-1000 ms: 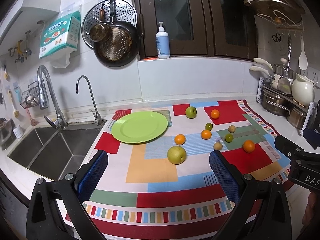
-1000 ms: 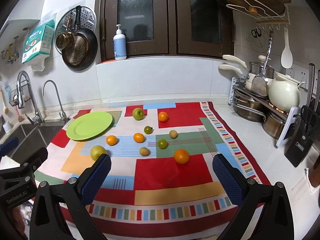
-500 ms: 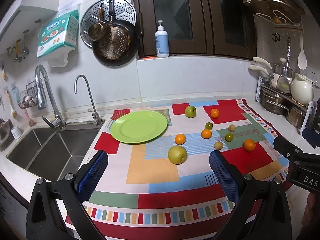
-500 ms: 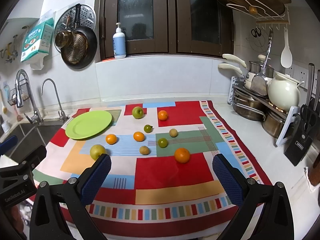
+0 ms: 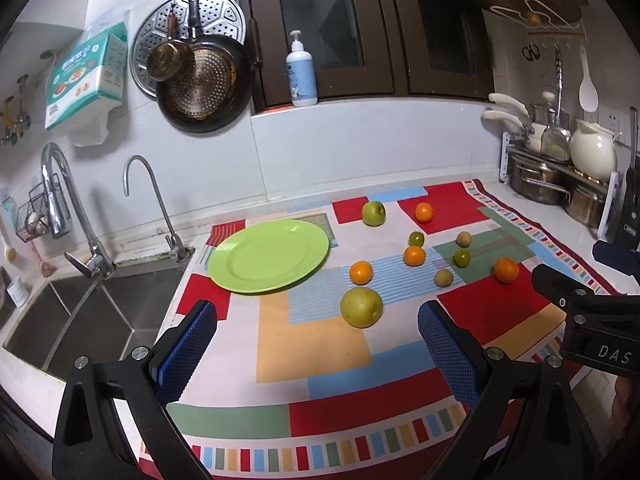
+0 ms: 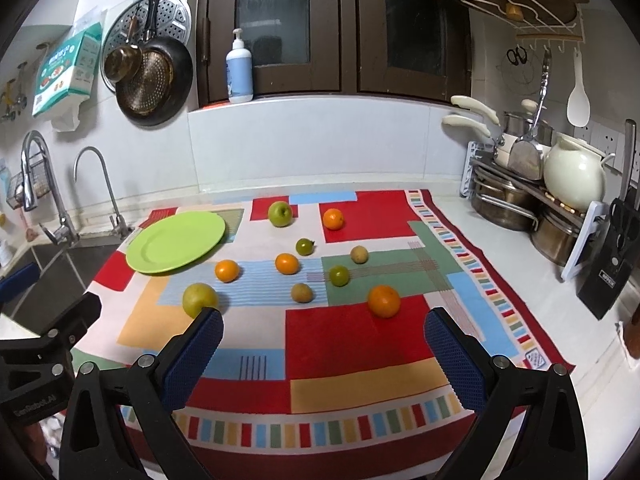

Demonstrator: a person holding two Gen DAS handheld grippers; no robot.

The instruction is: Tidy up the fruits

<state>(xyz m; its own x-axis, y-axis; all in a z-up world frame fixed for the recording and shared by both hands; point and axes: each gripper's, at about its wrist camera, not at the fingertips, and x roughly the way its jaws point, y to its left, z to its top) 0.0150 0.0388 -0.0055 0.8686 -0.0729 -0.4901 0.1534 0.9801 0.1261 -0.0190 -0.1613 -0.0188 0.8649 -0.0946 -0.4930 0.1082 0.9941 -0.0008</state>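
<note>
No fruit is picked yet. The left gripper (image 5: 316, 344) and the right gripper (image 6: 324, 344) are held with jaws spread wide and empty. The fruits are scattered on the cloth (image 5: 312, 344) at frame center; the plate (image 5: 268, 256) is empty. The yellow-green pear (image 5: 361, 307), round and smooth, is probably to be approached first.

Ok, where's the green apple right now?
The green apple sits at the back of the cloth, between the green plate on its left and an orange on its right.
</note>
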